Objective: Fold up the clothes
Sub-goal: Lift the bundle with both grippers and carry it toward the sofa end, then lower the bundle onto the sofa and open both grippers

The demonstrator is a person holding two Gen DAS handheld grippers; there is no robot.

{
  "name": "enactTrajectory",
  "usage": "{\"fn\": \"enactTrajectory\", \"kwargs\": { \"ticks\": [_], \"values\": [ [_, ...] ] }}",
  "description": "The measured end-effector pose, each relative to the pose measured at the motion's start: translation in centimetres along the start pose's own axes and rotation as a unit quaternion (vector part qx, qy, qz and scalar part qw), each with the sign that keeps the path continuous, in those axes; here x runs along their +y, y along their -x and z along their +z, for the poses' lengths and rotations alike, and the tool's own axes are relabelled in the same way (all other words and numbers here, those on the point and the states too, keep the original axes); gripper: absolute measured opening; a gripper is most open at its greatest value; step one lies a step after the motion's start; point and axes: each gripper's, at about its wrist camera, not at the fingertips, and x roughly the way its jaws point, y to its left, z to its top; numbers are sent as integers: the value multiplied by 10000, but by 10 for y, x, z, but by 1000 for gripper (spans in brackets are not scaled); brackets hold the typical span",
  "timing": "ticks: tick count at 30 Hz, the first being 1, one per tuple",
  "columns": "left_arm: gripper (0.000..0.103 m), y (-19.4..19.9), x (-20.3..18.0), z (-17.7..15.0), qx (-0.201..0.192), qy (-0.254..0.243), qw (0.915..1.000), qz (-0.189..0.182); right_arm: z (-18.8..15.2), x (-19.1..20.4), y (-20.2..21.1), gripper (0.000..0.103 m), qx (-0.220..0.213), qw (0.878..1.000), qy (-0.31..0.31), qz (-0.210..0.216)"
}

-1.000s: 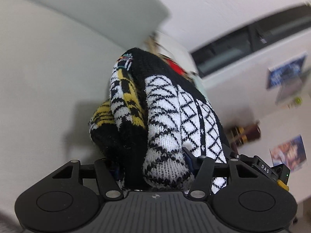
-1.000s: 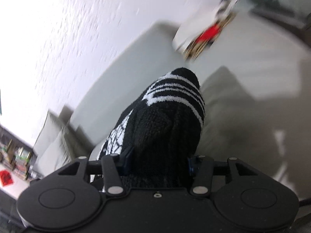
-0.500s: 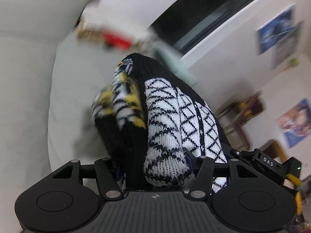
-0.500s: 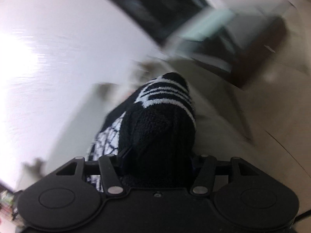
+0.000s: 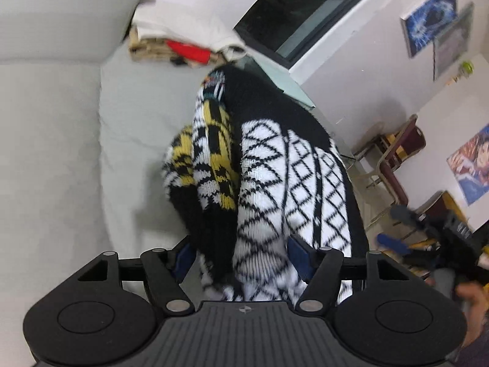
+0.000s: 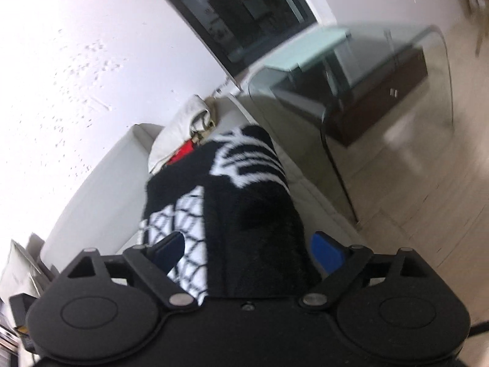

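Observation:
A knitted sweater [image 5: 275, 165], black and white lattice with yellow checks, hangs bunched above the pale sofa seat [image 5: 61, 153]. My left gripper [image 5: 241, 253] is shut on its thick fold. In the right wrist view the black part of the sweater [image 6: 253, 208] still lies between the fingers of my right gripper [image 6: 249, 250]. That gripper stands open, and its blue pads [image 6: 327, 252] are spread wider than the cloth. The left wrist view shows the right gripper [image 5: 428, 235] blurred at the right edge, just off the sweater, with a hand [image 5: 470, 302] below it.
A white cushion over a red and tan pile [image 5: 183, 46] lies at the sofa's far end. Past the sofa's end is a glass side table [image 6: 351, 70] over a dark cabinet. Chairs [image 5: 394, 153] stand along the white wall, where posters hang.
My right gripper's fingers have spread apart; half a second ago they pinched the black fabric. Both cameras swung round towards the window, table and floor. The left grip is unchanged.

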Motion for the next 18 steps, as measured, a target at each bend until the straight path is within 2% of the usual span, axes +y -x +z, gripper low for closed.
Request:
{"fn": "enactTrajectory", "kwargs": {
  "ticks": [3,4,6,7,8,10,14,18],
  "values": [
    [47,27,-13,3,-462,-370,9982,114,6,22,11,91,-8,9994,310,-162],
    [37,27,-20,9,-545,-484,9972,136,9,29,13,90,3,9989,406,-217],
    [32,22,-36,23,-654,-721,9950,213,14,44,17,75,24,9977,599,-327],
    [26,16,-44,29,-636,-808,9944,258,17,50,16,61,62,9969,677,-400],
    [21,5,-52,36,-564,-904,9939,299,20,54,6,40,161,9958,734,-514],
    [16,-22,-65,51,-425,-1120,9916,479,28,63,-20,13,391,9921,907,-776],
    [8,-76,-72,72,-79,-1452,9831,1108,38,69,-72,11,820,9809,1226,-1271],
    [6,-122,-60,84,421,-1516,9779,1377,46,68,-125,8,1226,9651,1524,-1743]
  ]
}}
